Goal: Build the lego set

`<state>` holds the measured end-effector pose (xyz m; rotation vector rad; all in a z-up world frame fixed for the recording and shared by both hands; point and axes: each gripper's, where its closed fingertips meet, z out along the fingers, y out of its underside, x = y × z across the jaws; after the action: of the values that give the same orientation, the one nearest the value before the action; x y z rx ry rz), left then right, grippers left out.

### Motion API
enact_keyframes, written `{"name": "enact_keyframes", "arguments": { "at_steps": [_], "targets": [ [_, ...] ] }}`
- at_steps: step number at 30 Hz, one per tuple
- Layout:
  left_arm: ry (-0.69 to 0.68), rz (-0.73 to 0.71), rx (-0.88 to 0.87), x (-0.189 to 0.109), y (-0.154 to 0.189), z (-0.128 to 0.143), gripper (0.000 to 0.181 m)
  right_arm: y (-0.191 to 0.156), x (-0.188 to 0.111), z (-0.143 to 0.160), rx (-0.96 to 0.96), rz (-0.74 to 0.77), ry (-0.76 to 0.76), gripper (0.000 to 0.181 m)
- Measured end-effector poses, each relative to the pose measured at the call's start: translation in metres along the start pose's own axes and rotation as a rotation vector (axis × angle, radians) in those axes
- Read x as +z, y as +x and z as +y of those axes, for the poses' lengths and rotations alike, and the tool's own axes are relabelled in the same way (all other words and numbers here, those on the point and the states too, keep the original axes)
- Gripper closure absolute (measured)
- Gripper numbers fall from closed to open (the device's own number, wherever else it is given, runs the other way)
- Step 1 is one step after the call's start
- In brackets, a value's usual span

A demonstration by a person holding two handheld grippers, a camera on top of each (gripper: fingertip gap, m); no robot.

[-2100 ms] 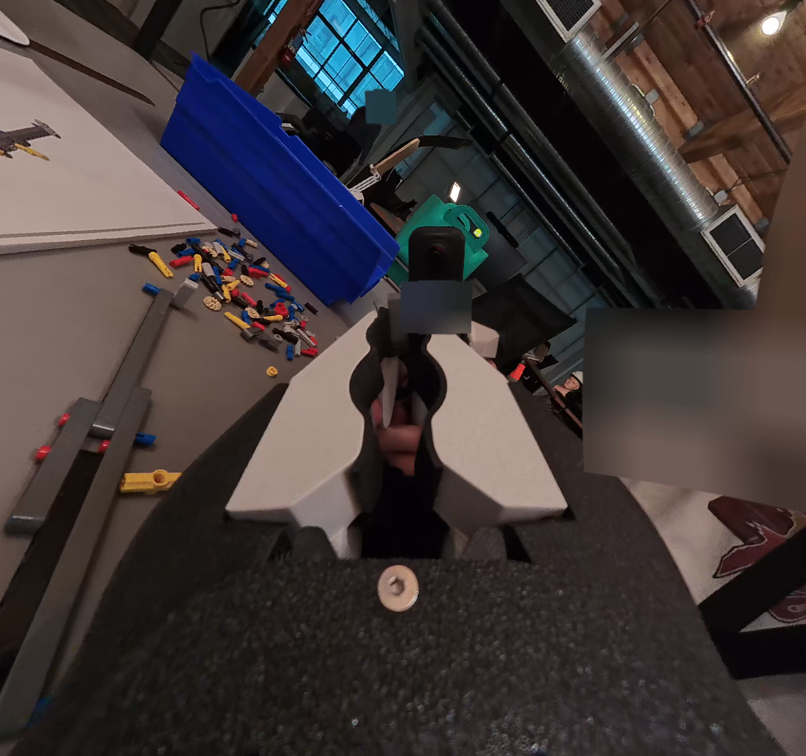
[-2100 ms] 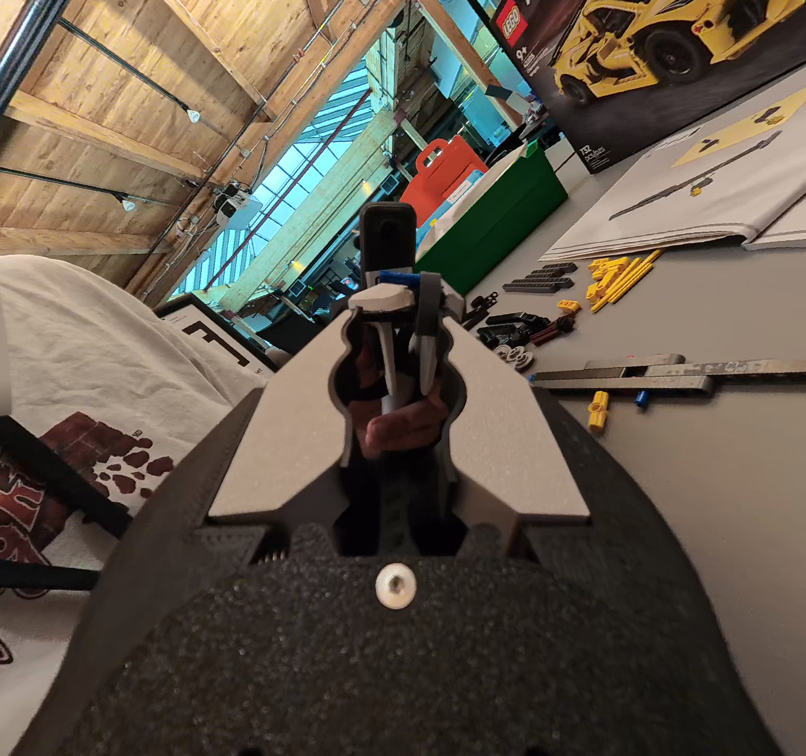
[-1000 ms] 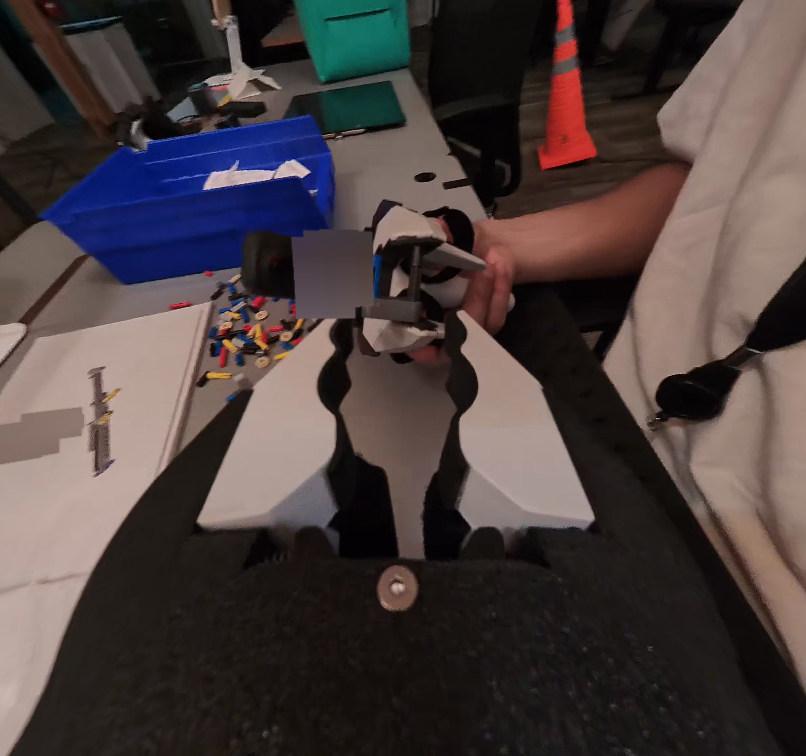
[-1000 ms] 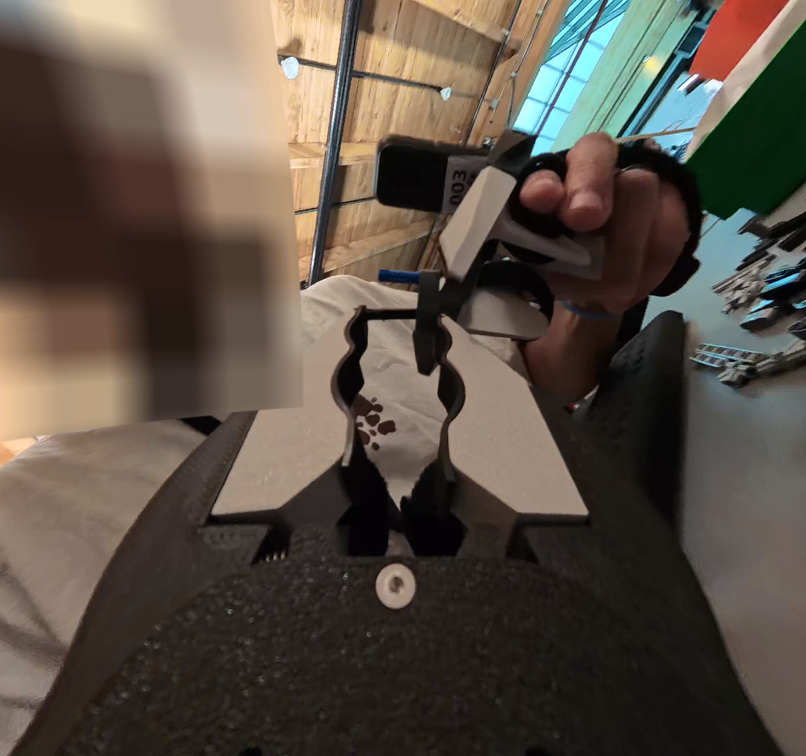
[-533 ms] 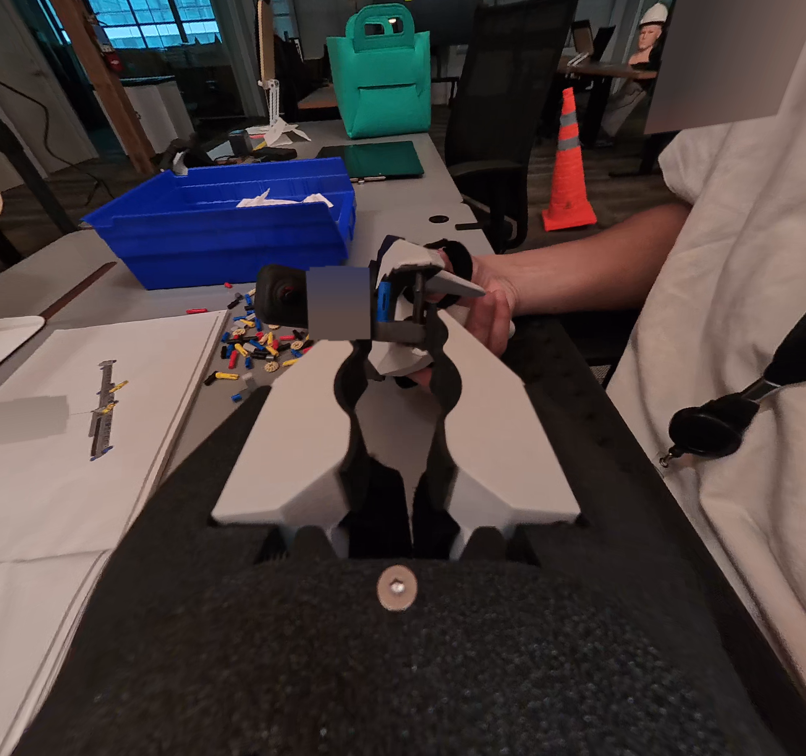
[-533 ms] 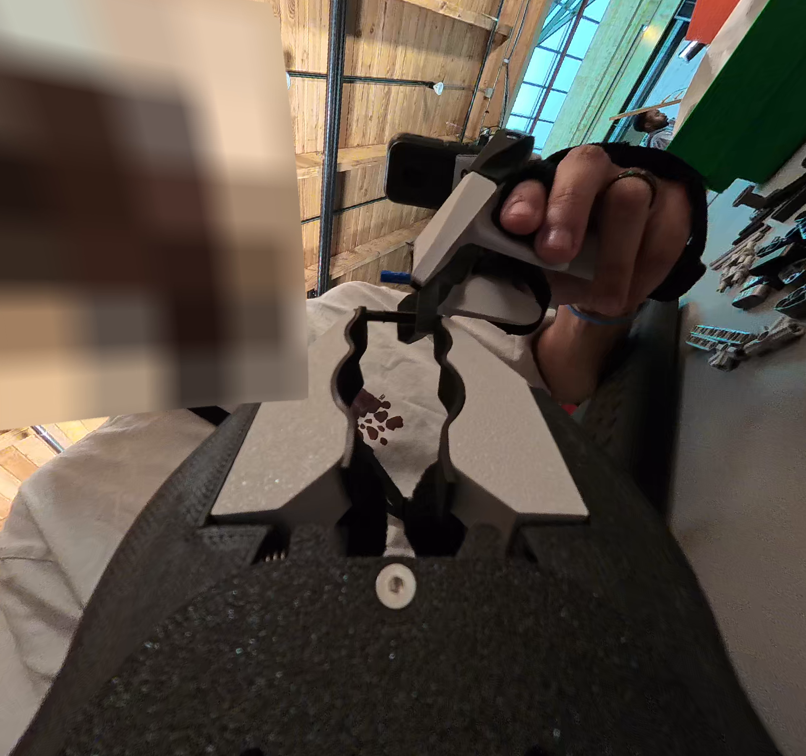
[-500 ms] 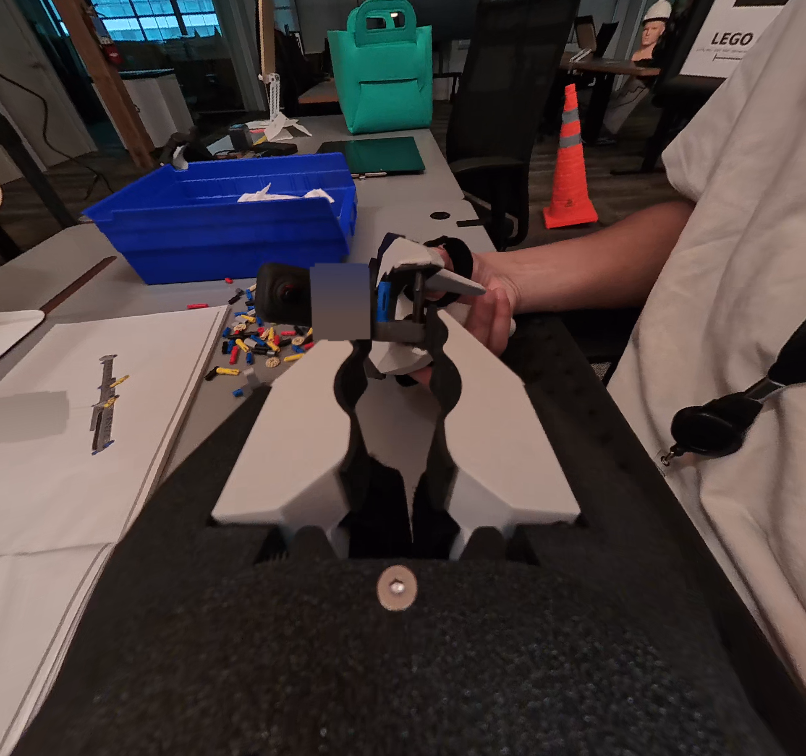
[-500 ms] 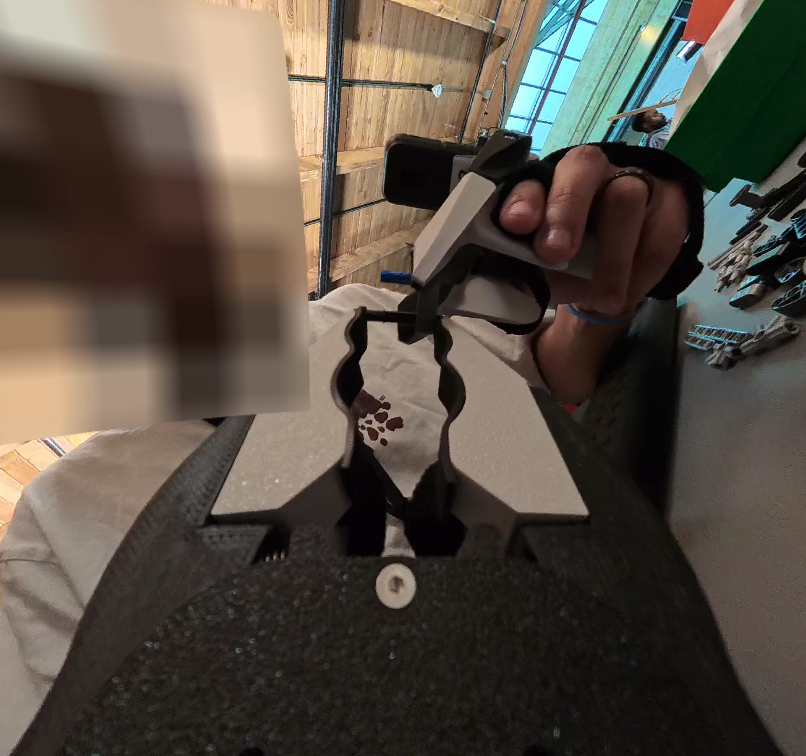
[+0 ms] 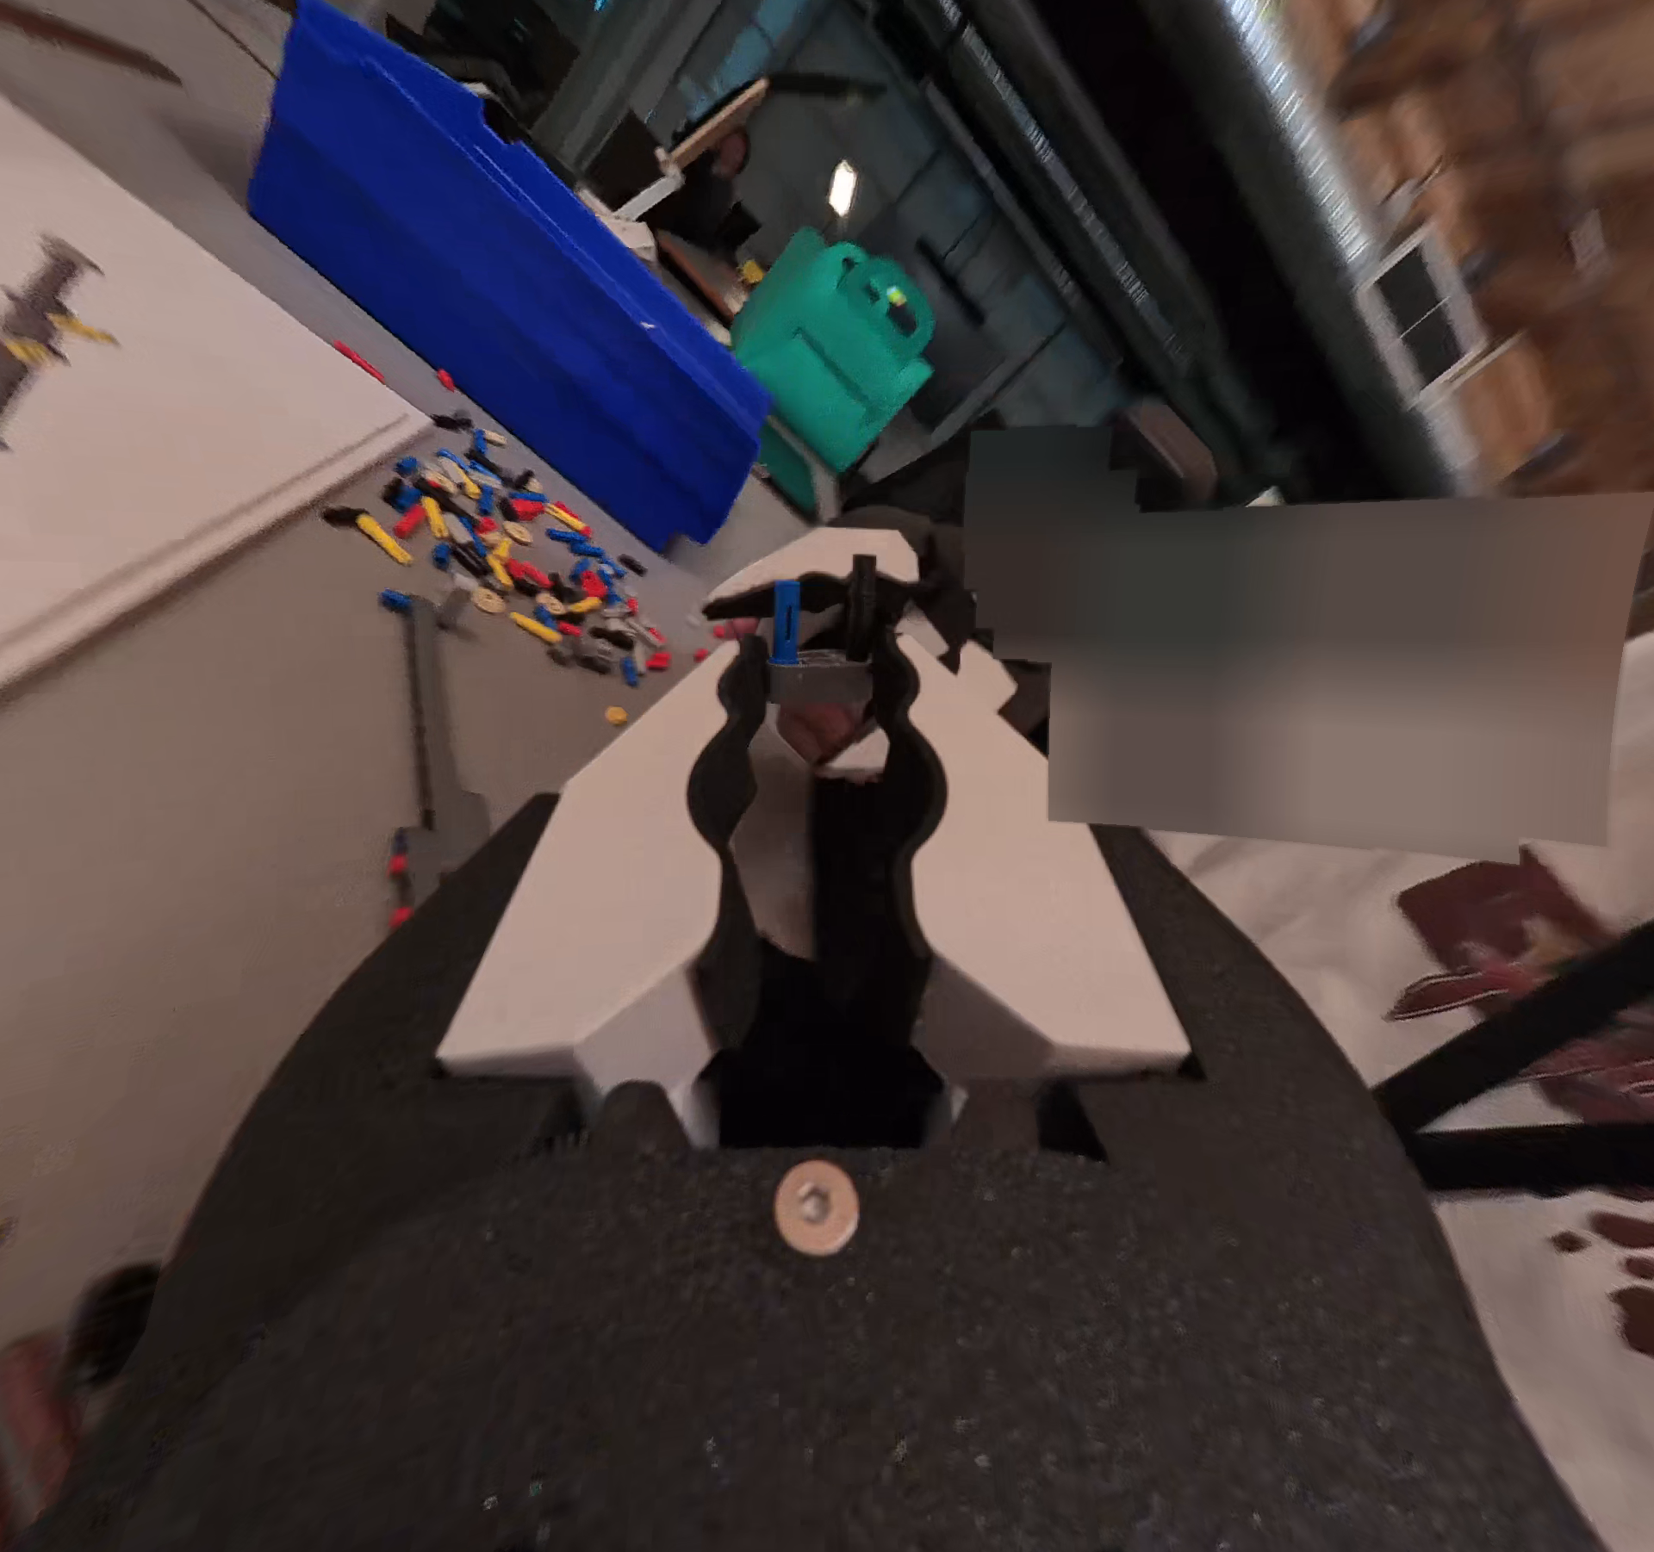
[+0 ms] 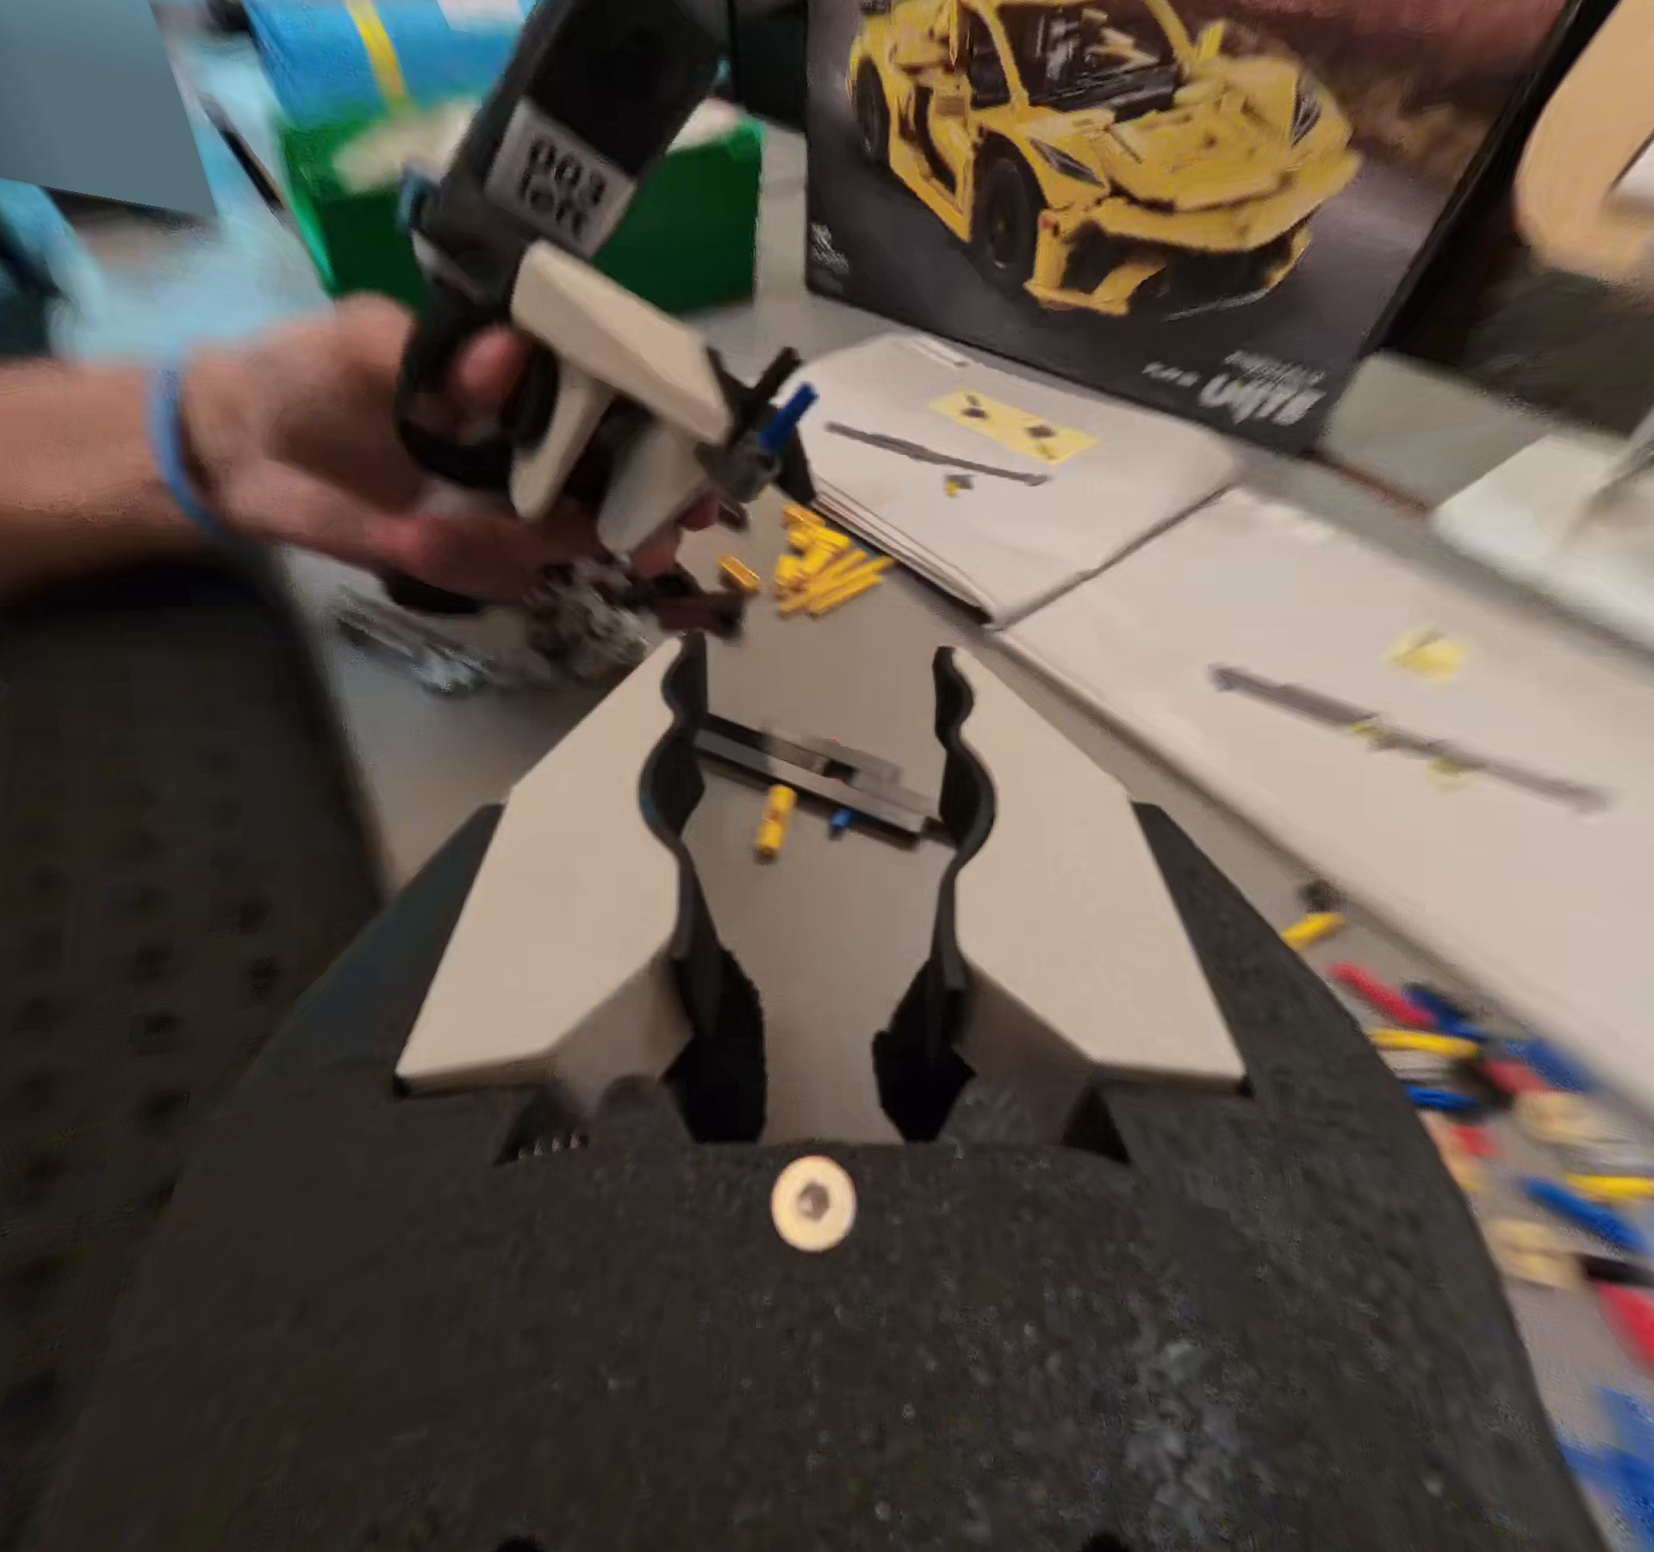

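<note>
So the left gripper (image 9: pixel 816 677) is clamping a small grey lego piece (image 9: pixel 813 672) right at its tips, with one blue pin (image 9: pixel 786 621) and one black pin (image 9: pixel 862 605) sticking up out of it. You can see the same thing from the right wrist view, where the left gripper (image 10: pixel 747 458) is sitting at about 10 o'clock, a hand (image 10: pixel 331 462) wrapped around its handle, the blue pin (image 10: pixel 780 422) poking out toward 1 o'clock.

The right gripper (image 10: pixel 816 686) is standing wide open with nothing between its fingers, hovering over the grey table (image 10: pixel 850 927). Looking through the gap, one long dark beam assembly (image 10: pixel 810 766) is lying flat on the table, with one yellow connector (image 10: pixel 774 820) just beside it and a blue pin end showing at its edge.

Further out at 12 o'clock a cluster of yellow pieces (image 10: pixel 819 569) is lying near the edge of an open instruction booklet (image 10: pixel 1011 471); too blurry to count them. One lego box with a yellow car on it (image 10: pixel 1137 149) is standing behind that. A scatter of red, blue and yellow bits (image 10: pixel 1504 1079) is sitting at 4 o'clock.

In the left wrist view, one blue bin (image 9: pixel 501 274) is sitting at 10 o'clock, with a pile of mixed small parts (image 9: pixel 519 543) in front of it, and one green bag (image 9: pixel 832 355) beyond.
</note>
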<state>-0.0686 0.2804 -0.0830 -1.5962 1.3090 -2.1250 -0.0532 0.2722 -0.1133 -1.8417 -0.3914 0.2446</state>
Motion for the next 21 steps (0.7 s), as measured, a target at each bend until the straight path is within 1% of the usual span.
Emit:
{"name": "enact_keyframes", "arguments": {
  "at_steps": [2,4,6,7,8,10,11,13,14,15,16,17,19,21],
  "targets": [
    [-0.001,0.055,-0.124,0.001,-0.002,0.003,0.160,-0.005,0.001,-0.007,-0.227,0.088,-0.068,0.134],
    [-0.035,0.079,-0.190,0.003,-0.004,0.012,0.160,-0.015,0.001,-0.022,-0.368,0.136,-0.052,0.147],
    [-0.035,0.148,-0.264,0.004,0.004,0.013,0.160,-0.024,0.007,-0.021,-0.410,0.112,-0.101,0.148],
    [-0.038,0.156,-0.286,0.005,0.005,0.015,0.160,-0.025,0.009,-0.020,-0.427,0.115,-0.109,0.151],
    [-0.060,0.157,-0.285,0.006,0.006,0.019,0.160,-0.026,0.010,-0.021,-0.443,0.123,-0.102,0.155],
    [-0.089,0.163,-0.261,0.007,0.011,0.022,0.160,-0.026,0.011,-0.019,-0.464,0.125,-0.114,0.170],
    [-0.088,0.155,-0.246,0.007,0.012,0.022,0.160,-0.026,0.010,-0.020,-0.470,0.129,-0.109,0.171],
    [-0.103,0.142,-0.176,0.007,0.015,0.022,0.161,-0.028,0.007,-0.021,-0.435,0.100,-0.086,0.173],
    [-0.111,0.146,-0.115,0.006,0.020,0.021,0.160,-0.029,0.004,-0.025,-0.392,0.075,-0.041,0.174],
    [-0.113,0.155,-0.053,0.005,0.025,0.019,0.155,-0.031,-0.001,-0.030,-0.328,0.033,0.017,0.174],
    [-0.115,0.153,0.011,0.004,0.029,0.017,0.145,-0.034,-0.005,-0.034,-0.250,-0.018,0.069,0.174],
    [-0.123,0.134,0.090,0.003,0.031,0.015,0.139,-0.037,-0.008,-0.037,-0.173,-0.087,0.110,0.174],
    [-0.146,0.107,0.295,0.000,0.039,0.016,0.139,-0.041,-0.017,-0.044,-0.075,-0.172,0.211,0.174],
    [-0.179,0.074,0.491,-0.002,0.044,0.022,0.143,-0.047,-0.024,-0.047,0.012,-0.274,0.264,0.174]
  ]
}}
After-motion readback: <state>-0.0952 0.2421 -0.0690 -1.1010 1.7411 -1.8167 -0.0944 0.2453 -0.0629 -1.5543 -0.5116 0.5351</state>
